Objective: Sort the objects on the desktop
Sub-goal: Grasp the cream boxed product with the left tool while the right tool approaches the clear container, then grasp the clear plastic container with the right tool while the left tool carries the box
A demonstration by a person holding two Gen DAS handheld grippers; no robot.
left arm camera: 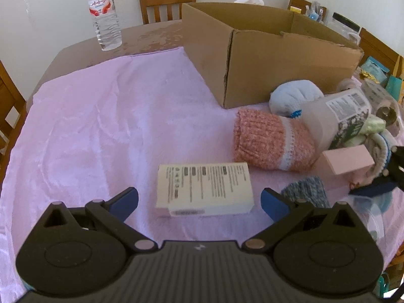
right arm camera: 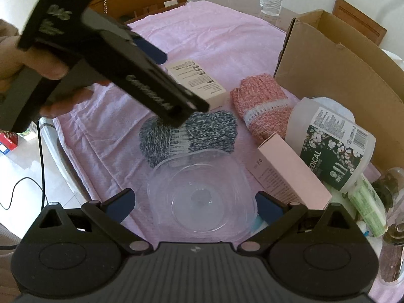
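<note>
**Both grippers open over their targets, nothing held**

Grippers first: left gripper (left arm camera: 199, 200) is spread wide, empty, with the white box (left arm camera: 204, 188) lying flat between its fingers. Right gripper (right arm camera: 193, 205) is also wide open and empty, straddling the clear plastic container (right arm camera: 202, 197). Box looks light and stiff, cardboard, so pinch across the short sides. Container looks light, thin, slippery and a bit flexible; take it by the rim. Just beyond the container lies the grey sock (right arm camera: 189, 135), soft, and the pink sock (left arm camera: 272, 141) beside the pink box (left arm camera: 346, 159) and a tipped white bottle (right arm camera: 330, 144). Further back, cardboard box (left arm camera: 267, 50) stands open-topped, likely the drop spot. All sits on a pink cloth (left arm camera: 101, 116) over a table; water bottle (left arm camera: 104, 12), wooden chairs (left arm camera: 166, 0), white wall behind.
</note>
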